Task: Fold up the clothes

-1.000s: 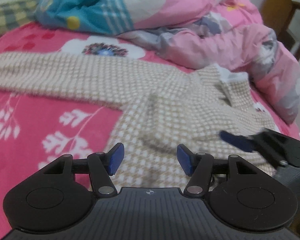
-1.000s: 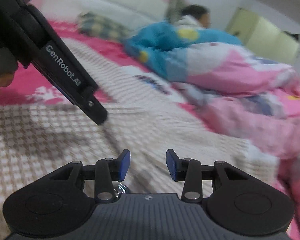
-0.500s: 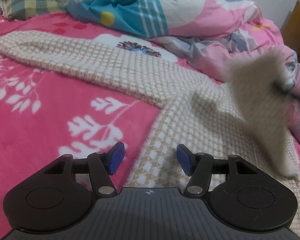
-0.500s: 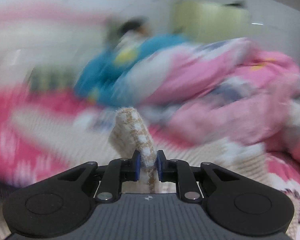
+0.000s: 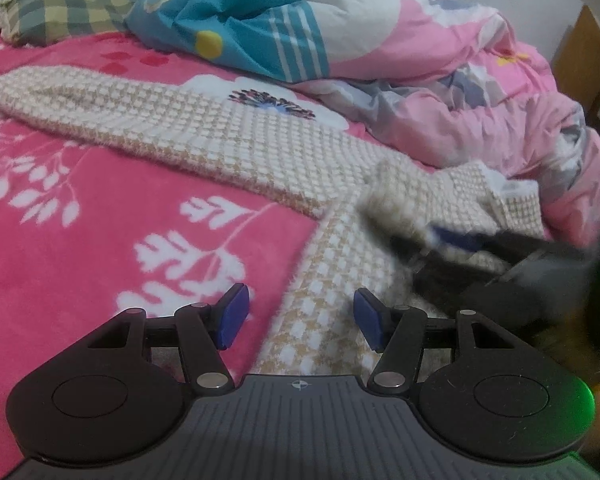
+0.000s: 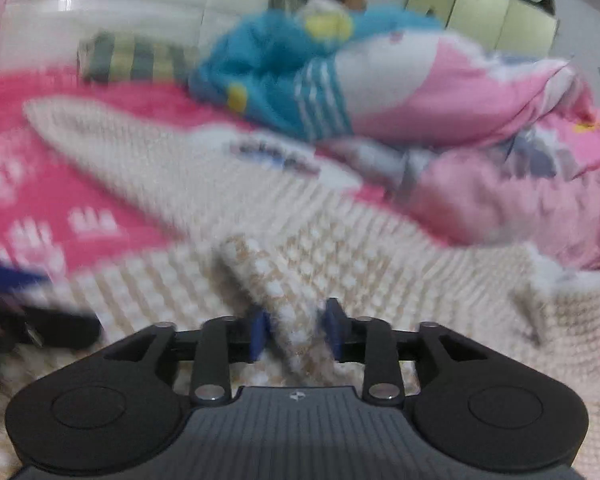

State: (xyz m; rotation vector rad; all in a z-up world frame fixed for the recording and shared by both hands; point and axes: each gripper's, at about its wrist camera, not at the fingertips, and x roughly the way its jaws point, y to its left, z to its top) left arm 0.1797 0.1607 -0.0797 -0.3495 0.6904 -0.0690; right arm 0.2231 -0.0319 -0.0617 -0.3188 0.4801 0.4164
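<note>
Left wrist view shows the left gripper (image 5: 300, 318) low over the bed, its 2 blue pads spread wide with nothing between them, one pad over the pink floral blanket (image 5: 80, 248) and the other over the beige checked sweater (image 5: 332, 320). The sweater lies flat on the blanket, 1 sleeve (image 5: 148, 120) stretched out toward the plaid pillow (image 5: 60, 12) at the far left. A rumpled quilt (image 5: 340, 40) in blue, white and pink is heaped behind it. Right wrist view, blurred, shows the right gripper (image 6: 296, 330) with its pads drawn in around a raised fold of the sweater (image 6: 276, 280), fabric touching the left pad; whether the right pad touches it cannot be told.
</note>
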